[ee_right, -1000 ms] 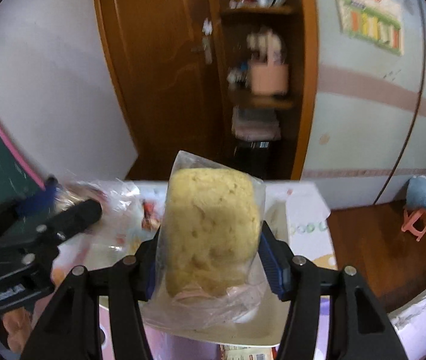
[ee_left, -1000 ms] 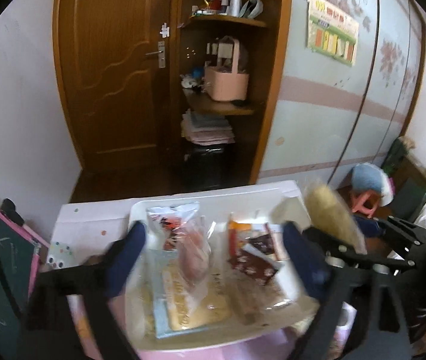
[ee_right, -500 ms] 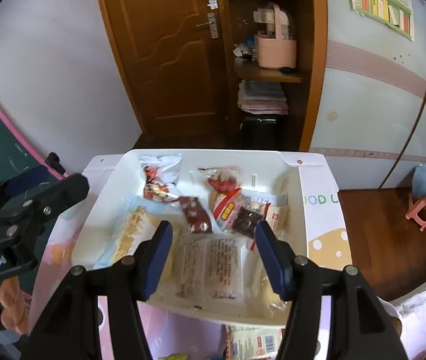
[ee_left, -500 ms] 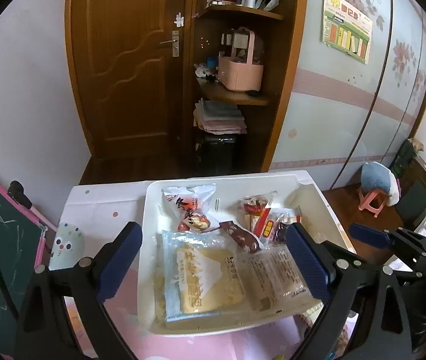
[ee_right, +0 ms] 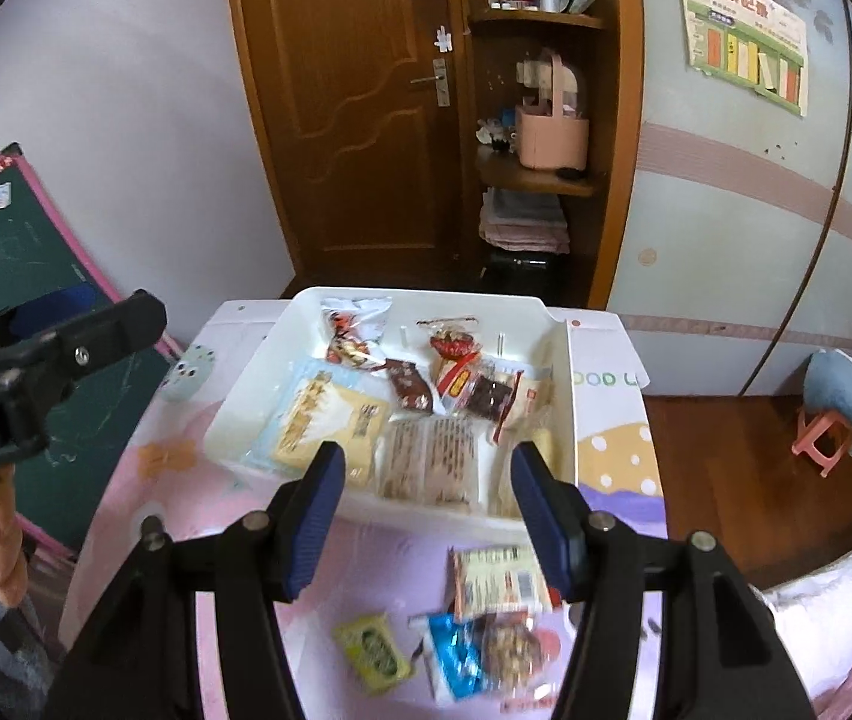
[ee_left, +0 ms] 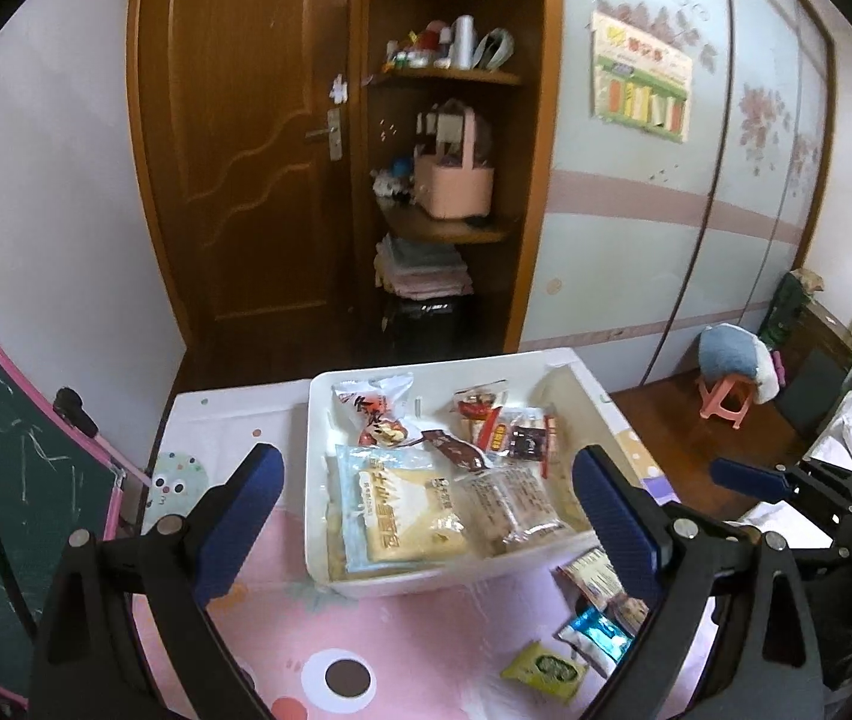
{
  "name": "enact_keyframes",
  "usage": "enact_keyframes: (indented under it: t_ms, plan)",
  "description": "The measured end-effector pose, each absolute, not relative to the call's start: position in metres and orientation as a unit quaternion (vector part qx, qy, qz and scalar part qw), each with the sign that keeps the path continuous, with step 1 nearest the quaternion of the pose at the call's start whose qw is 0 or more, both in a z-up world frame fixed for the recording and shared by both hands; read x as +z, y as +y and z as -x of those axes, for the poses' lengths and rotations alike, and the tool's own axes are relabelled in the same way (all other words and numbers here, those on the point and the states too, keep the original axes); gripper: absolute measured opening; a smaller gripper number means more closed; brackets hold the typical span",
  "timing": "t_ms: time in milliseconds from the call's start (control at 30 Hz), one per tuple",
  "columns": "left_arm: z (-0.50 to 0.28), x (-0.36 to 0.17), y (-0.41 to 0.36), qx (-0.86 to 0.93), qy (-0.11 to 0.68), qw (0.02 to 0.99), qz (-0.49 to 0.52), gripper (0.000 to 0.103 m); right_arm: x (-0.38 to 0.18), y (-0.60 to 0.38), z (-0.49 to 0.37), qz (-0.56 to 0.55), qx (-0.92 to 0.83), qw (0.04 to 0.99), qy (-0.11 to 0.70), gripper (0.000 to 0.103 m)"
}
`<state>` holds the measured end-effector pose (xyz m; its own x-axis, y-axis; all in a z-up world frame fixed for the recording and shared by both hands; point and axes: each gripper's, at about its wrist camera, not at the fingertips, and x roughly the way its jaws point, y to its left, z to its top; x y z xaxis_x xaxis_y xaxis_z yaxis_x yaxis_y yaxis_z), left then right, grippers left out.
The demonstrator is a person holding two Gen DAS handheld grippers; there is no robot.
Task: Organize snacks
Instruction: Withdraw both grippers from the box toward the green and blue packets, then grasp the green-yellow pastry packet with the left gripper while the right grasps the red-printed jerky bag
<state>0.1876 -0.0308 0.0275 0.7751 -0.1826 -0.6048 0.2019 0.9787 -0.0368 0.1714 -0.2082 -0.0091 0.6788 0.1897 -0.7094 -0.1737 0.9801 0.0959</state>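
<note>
With both claws hanging above the pink tablecloth (ee_left: pixel 426 648), here's the rundown:

Left gripper (ee_left: pixel 426 516): jaws spread wide, nothing between them, held over the near edge of the white bin (ee_left: pixel 318 480).
Right gripper (ee_right: pixel 426 510): also gaping and empty, over the bin's near wall.
White bin: sits on the table, packed with snacks. Big pale blue cracker pack (ee_left: pixel 396 510) at the near left, clear wafer pack (ee_left: pixel 510 504) just beside it, small red and brown wrappers (ee_left: pixel 498 426) further back.
Loose snacks: still outside the bin, on the cloth just in front of its right corner. Beige packet (ee_right: pixel 498 582), blue foil packet (ee_right: pixel 456 654) touching it, green packet (ee_right: pixel 372 651) a bit to the left.
Around: chalkboard (ee_right: pixel 36 252) leaning at the left, wooden door (ee_left: pixel 246 138) and open shelf with a pink basket (ee_left: pixel 456 180) behind, pink stool (ee_left: pixel 726 402) off to the right.
In the way: nothing lies over the loose packets.
</note>
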Motion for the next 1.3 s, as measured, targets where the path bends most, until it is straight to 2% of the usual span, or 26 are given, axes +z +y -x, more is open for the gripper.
enact_keyframes:
  t_ms: [200, 400, 667, 1033, 1300]
  plan:
    - [-0.144, 0.039, -0.037, -0.133, 0.309, 0.942, -0.002, 0.099, -0.007, -0.223, -0.128, -0.006, 0.086, 0.918, 0.387, 0.062]
    - [-0.112, 0.015, -0.059, -0.159, 0.309, 0.938, -0.016, 0.101, -0.031, -0.241, -0.093, 0.0, 0.061, 0.916, 0.397, 0.062]
    - [-0.116, -0.063, -0.092, -0.161, 0.384, 0.909, -0.015, 0.101, -0.077, -0.276, -0.085, -0.046, 0.005, 0.91, 0.413, 0.062]
    - [-0.153, -0.187, -0.106, -0.055, 0.513, 0.857, 0.004, 0.099, -0.152, -0.293, -0.111, -0.087, 0.023, 0.876, 0.475, 0.062]
    - [-0.162, -0.22, -0.12, -0.03, 0.536, 0.843, -0.023, 0.099, -0.183, -0.289, -0.142, -0.082, 0.056, 0.858, 0.504, 0.062]
